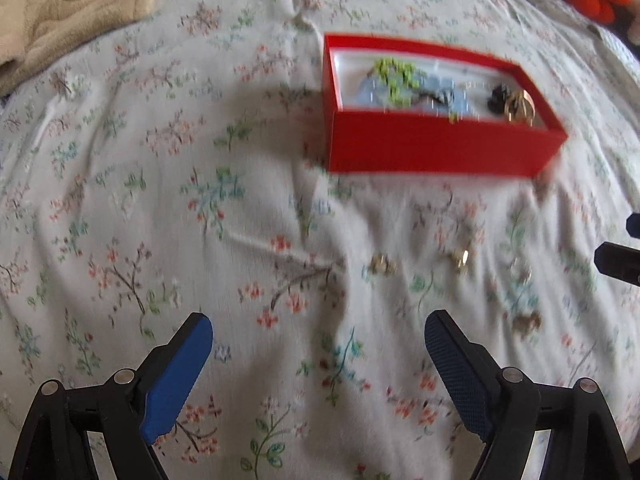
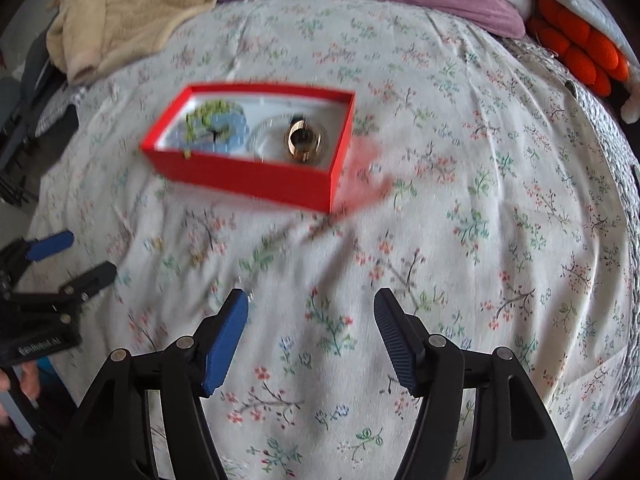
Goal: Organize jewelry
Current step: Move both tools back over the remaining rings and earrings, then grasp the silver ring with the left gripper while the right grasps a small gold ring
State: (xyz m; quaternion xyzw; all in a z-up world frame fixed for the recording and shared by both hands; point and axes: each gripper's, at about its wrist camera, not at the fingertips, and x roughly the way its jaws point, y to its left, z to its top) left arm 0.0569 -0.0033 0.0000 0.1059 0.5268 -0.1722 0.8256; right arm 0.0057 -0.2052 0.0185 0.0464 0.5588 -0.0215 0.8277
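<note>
Both claws, left claw (image 1: 319, 334) and right claw (image 2: 311, 308), tilt steeply down, spread wide, gripping nothing.

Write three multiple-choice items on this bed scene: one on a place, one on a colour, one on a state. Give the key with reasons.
1. Where does the gold watch lie?
A. inside the box
B. on the purple pillow
C. between blue fingers

2. What colour is the box?
A. green
B. red
C. white

3. How does the left hand-held gripper stand?
A. shut on an earring
B. shut on nothing
C. open with nothing between its fingers

Key: 1 A, the watch rests within the box walls. 2 B, its outer walls are red. 3 C, its fingers stand wide apart over bare floral bedspread.
</note>
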